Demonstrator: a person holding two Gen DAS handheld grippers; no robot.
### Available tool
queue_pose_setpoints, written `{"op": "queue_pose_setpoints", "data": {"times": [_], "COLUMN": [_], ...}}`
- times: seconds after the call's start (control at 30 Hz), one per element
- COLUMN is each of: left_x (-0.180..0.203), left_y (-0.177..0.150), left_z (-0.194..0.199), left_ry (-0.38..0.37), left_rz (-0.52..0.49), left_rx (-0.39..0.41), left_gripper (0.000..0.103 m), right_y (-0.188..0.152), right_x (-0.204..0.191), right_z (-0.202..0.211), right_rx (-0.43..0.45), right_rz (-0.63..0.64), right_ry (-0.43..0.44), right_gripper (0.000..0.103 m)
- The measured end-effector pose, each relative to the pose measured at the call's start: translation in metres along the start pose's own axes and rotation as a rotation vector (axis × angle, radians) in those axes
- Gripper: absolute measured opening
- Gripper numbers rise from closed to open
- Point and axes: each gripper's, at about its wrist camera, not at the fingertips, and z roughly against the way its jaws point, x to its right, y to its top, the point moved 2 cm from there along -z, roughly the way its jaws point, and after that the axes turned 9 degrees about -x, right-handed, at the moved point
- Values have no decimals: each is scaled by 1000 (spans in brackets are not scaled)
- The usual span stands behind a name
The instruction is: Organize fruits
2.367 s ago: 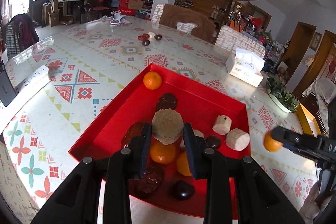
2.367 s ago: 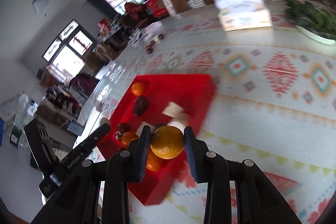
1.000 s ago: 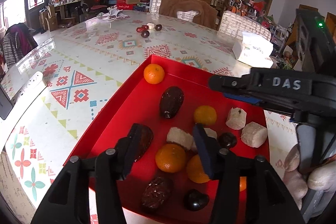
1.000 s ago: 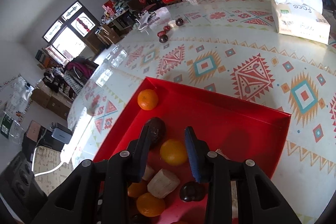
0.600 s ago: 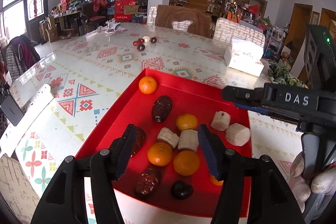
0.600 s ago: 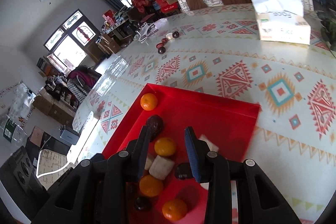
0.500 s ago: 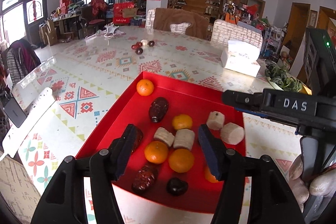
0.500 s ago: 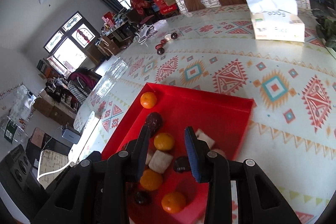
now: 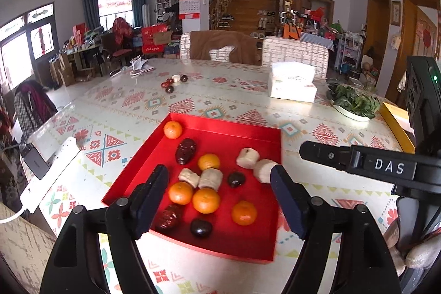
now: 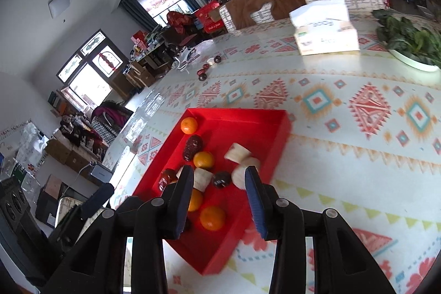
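Left wrist: oranges (image 9: 206, 200) in red tray (image 9: 154, 149)

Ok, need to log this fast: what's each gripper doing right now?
Left gripper: jaws opening, nothing between them.
Right gripper: jaws opening, nothing held.

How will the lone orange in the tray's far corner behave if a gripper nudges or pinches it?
The orange looks round and smooth, so a nudge would probably roll it across the flat floor of the red tray. The walls beside it should stop it soon. It looks firm, so a centred pinch should hold; an off-centre one may squirt it out.
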Motion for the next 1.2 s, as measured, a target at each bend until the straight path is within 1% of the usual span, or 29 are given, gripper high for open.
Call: {"op": "queue_pose_setpoints", "data": {"times": [0.1, 0.23, 0.57, 0.97, 1.2], "left_x": [15, 32, 72, 119, 140], "left_y": [-2, -4, -10, -19, -23], "left_z": [7, 13, 17, 7, -7], "left_ry": [12, 19, 25, -4, -55], "left_rz": [-36, -72, -146, -225, -245], "left_rx": [12, 24, 19, -21, -76], "left_gripper": [77, 81, 81, 81, 81], "right_y": [-9, -19, -38, -53, -63], "right_x": [12, 31, 75, 120, 152], "right_z": [11, 28, 54, 75, 84], "right_rx": [9, 28, 50, 68, 63], "right_rz": [-19, -42, -107, -155, -205], "right_ry": [-9, -33, -59, -106, -125], "right_gripper": [43, 43, 45, 48, 49]}}
